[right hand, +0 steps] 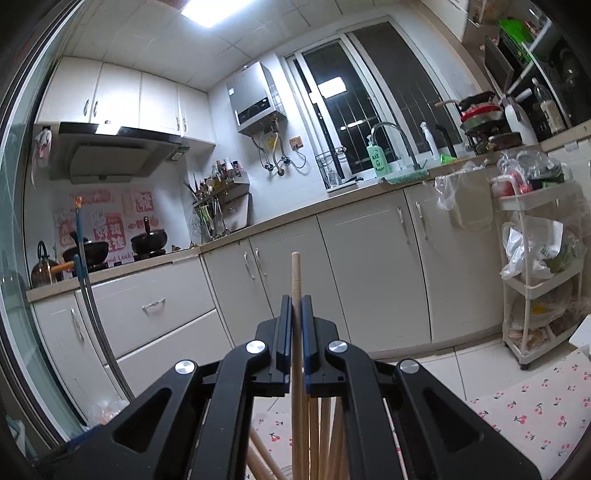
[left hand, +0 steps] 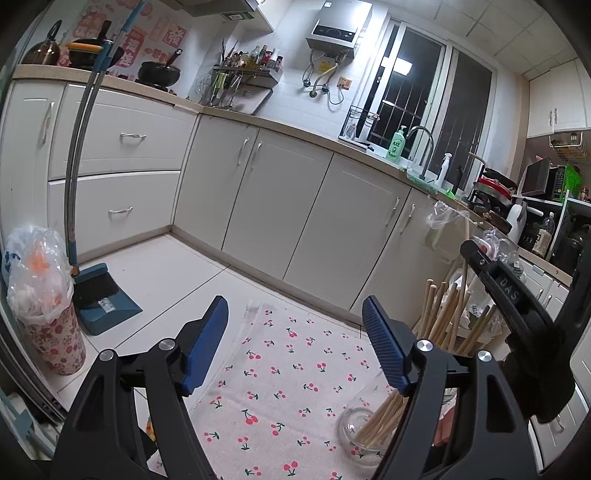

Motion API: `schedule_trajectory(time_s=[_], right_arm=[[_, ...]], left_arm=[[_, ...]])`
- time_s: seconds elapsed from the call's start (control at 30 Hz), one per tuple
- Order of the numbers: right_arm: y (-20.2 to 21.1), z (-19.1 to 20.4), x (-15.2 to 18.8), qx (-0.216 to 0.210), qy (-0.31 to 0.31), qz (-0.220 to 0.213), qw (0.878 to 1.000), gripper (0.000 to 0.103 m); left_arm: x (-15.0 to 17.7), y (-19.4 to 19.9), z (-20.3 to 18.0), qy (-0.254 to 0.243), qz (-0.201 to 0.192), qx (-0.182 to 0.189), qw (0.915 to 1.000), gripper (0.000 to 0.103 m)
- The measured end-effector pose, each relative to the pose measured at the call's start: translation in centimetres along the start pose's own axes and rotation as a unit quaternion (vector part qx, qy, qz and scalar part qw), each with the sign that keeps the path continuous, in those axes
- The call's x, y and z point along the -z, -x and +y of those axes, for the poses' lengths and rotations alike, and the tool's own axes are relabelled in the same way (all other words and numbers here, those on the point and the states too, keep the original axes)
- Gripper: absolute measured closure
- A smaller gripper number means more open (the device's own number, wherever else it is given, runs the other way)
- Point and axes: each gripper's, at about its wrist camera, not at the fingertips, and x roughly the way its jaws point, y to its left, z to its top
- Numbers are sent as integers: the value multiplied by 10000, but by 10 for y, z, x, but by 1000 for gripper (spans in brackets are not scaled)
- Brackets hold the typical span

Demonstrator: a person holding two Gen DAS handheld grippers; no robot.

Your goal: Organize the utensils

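Left gripper [left hand: 295, 343] agape, right gripper [right hand: 293, 325] clamped

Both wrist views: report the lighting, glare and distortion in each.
Left wrist view: strong fisheye bends the cabinet fronts and blackens the corners; glare blows out the water heater; the window is dark and mirrors a lamp. Right wrist view: the ceiling light is overexposed, the counter line curves, and the chopstick in the right gripper stays sharp.
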Motion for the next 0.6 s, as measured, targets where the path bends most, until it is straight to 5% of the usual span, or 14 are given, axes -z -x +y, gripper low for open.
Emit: schedule_trajectory(time_s=[0.47, 0.6], right_arm=[[50, 7, 17, 115, 515, 298, 9982, 95], [80, 6, 13, 203, 457, 538, 9973, 79]], left_arm=[[9, -8, -5, -179, 145, -123, 9997, 31], [10, 1, -11, -278, 271, -132, 9992, 27]])
